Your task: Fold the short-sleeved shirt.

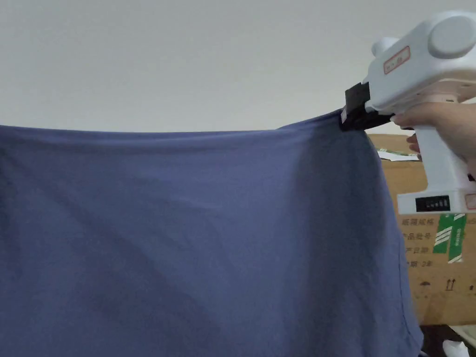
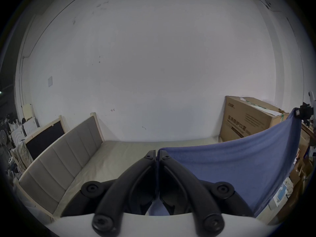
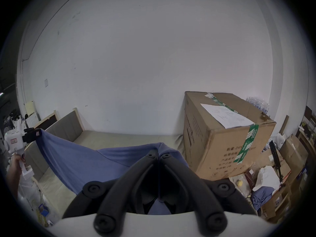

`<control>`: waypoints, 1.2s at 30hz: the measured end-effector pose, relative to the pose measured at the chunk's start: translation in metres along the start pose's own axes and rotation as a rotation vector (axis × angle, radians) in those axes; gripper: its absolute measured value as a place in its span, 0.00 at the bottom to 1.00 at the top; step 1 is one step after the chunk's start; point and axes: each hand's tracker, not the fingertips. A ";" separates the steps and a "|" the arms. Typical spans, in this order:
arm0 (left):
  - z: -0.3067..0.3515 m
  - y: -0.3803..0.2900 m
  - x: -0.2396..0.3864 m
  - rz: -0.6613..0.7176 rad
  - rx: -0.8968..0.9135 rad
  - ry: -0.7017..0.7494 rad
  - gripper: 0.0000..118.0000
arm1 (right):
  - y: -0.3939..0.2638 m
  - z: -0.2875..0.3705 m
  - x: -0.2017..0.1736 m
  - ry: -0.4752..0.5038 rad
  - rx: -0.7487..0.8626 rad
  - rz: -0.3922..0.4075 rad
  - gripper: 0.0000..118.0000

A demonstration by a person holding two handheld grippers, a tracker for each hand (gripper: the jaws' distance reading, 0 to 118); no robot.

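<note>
You hold the blue shirt [image 1: 195, 241] in the air, stretched between 2 grippers: the right gripper [image 1: 349, 118] is clamped on its upper right corner, the left gripper [image 2: 157, 157] on the opposite corner. This likely lets it hang flat, ready to lay on the bed [image 2: 119, 153] below. A cardboard box [image 3: 222, 138] crowds the bed's right end.

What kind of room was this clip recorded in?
Probably a spare bedroom used for storage: a bare bed with a padded headboard, a large taped cardboard box, and clutter of boxes and bags along one side.
</note>
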 end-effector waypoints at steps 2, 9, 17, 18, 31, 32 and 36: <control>-0.025 0.006 0.004 0.020 0.022 0.001 0.01 | 0.011 -0.026 -0.003 -0.031 0.016 -0.010 0.00; -0.095 0.042 0.020 0.116 0.182 0.091 0.01 | 0.058 -0.076 -0.017 -0.125 0.160 0.008 0.00; -0.115 0.037 0.027 0.073 0.378 0.102 0.01 | 0.056 -0.091 -0.028 -0.211 0.321 0.105 0.00; -0.118 0.031 0.026 0.074 0.368 0.097 0.01 | 0.047 -0.096 -0.028 -0.208 0.314 0.109 0.00; -0.180 -0.300 0.065 0.062 -0.356 -0.080 0.01 | -0.332 -0.203 -0.012 -0.076 -0.374 0.024 0.00; -0.174 -0.328 0.066 0.049 -0.408 -0.087 0.01 | -0.363 -0.200 -0.011 -0.063 -0.438 0.027 0.00; -0.128 -0.403 0.059 0.088 -0.530 -0.136 0.01 | -0.440 -0.166 0.003 -0.003 -0.564 0.016 0.00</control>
